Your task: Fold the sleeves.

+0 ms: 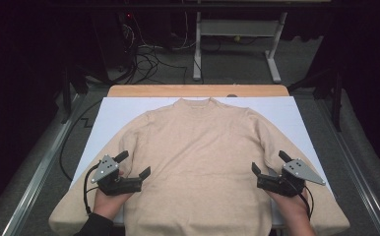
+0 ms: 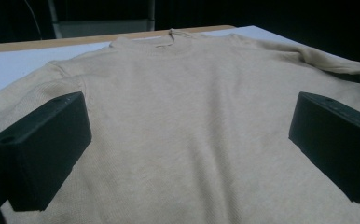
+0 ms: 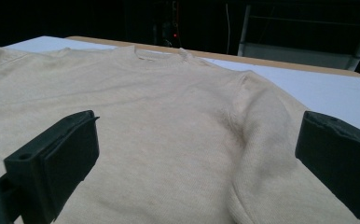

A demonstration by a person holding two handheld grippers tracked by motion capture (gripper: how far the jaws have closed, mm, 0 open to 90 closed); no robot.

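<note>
A beige knit sweater (image 1: pixel 198 162) lies flat and face up on the white table cover, collar (image 1: pixel 195 102) at the far side and both sleeves spread down along its sides. My left gripper (image 1: pixel 133 164) hovers over the sweater's left side near the sleeve seam, jaws wide apart and empty. My right gripper (image 1: pixel 269 162) mirrors it over the right side, also open with nothing between its jaws. In the left gripper view the sweater (image 2: pixel 187 126) spreads between the two black jaws. In the right gripper view the sweater (image 3: pixel 169 130) and its right sleeve (image 3: pixel 266 163) lie under the open jaws.
The white cover (image 1: pixel 286 113) sits on a wooden table (image 1: pixel 198 90). Sleeve ends hang past the near corners. A white table frame (image 1: pixel 237 44) and cables (image 1: pixel 143 59) stand on the dark floor beyond. Metal rails (image 1: pixel 35 177) run along both sides.
</note>
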